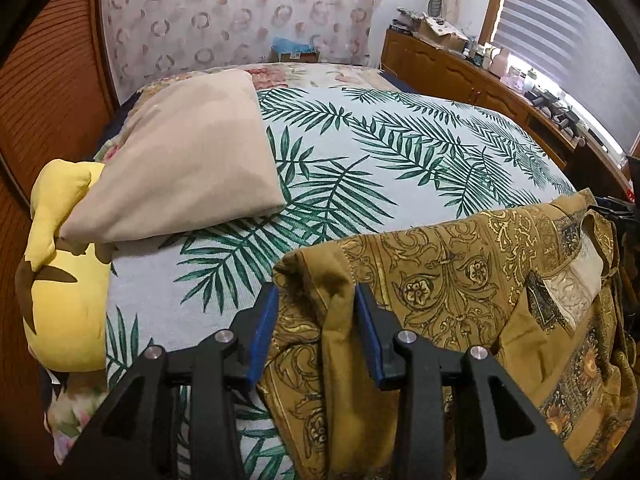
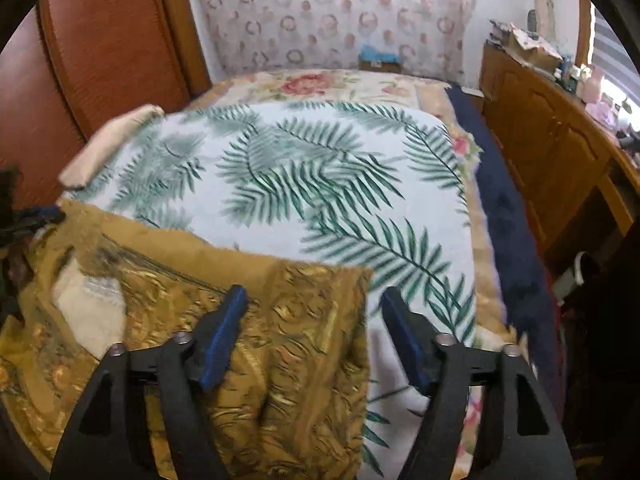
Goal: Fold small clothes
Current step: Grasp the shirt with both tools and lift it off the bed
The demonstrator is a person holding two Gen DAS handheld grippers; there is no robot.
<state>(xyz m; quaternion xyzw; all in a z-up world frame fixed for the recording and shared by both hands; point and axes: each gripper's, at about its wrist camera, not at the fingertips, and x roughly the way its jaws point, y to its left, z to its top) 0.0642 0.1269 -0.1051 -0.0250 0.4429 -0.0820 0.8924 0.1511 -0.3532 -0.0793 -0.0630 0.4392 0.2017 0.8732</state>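
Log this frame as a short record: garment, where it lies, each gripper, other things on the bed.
garment: patterned mustard shirt, partly spread
surface: palm-leaf bedspread
left gripper: closed on a bunched fold of the shirt
right gripper: open, shirt edge between the fingers, not pinched
other things: beige folded cloth; yellow plush toy at the bed's left edge

Window (image 1: 560, 40) daylight; right view blurred, edges warped.

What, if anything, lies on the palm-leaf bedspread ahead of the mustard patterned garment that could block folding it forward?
Nothing visible does. The palm-leaf bedspread ahead of the mustard patterned garment is bare. The beige pillow and yellow plush toy sit off to the left, apart from the garment.
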